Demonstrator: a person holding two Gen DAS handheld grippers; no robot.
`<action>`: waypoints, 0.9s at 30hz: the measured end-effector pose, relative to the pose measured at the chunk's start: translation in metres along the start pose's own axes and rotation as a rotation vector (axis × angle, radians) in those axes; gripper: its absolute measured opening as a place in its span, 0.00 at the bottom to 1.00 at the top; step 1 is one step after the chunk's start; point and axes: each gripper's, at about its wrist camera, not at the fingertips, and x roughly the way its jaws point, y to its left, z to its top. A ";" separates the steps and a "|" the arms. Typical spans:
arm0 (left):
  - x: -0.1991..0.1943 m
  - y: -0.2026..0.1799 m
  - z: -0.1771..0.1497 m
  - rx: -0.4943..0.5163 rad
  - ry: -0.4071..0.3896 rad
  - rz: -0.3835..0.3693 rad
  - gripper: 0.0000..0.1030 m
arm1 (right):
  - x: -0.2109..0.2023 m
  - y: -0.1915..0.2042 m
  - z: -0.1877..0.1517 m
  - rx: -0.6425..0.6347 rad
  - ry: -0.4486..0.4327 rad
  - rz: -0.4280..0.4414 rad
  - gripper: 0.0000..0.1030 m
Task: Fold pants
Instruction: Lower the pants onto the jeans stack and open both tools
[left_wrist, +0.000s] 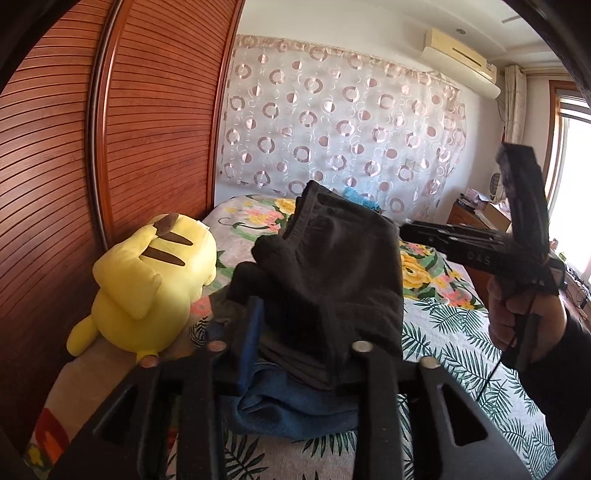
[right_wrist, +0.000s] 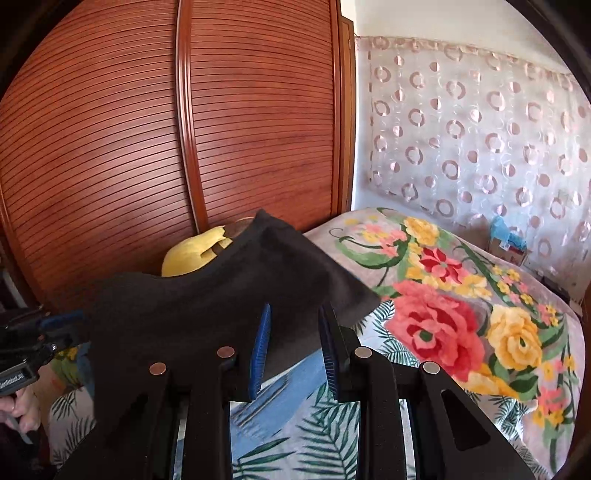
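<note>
The black pants (right_wrist: 229, 295) are bunched above the floral bed (right_wrist: 480, 295), on blue clothing (left_wrist: 295, 406). The right gripper (right_wrist: 293, 350) stands narrowly parted, cloth between; the left gripper (left_wrist: 288, 343) is parted around the fabric. Edges should be aligned before lowering.

The pants (left_wrist: 325, 266) lie bunched on the bed (left_wrist: 443, 332), on top of another folded garment (left_wrist: 295, 406) at the near edge. A plush toy (left_wrist: 147, 280) lies left of them on the bed, against the wardrobe doors (left_wrist: 147, 129). At the far end hangs a curtain (left_wrist: 332, 122), with an air conditioner (left_wrist: 461, 62) above it to the right.
</note>
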 end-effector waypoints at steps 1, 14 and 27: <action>-0.003 0.002 0.000 -0.004 -0.006 -0.001 0.43 | -0.004 0.003 -0.002 0.000 -0.002 0.000 0.27; -0.024 -0.001 -0.007 0.044 0.010 -0.005 0.92 | -0.043 0.024 -0.020 0.021 -0.027 -0.004 0.27; -0.038 -0.030 -0.020 0.114 0.038 -0.078 0.92 | -0.078 0.041 -0.050 0.083 -0.012 -0.082 0.29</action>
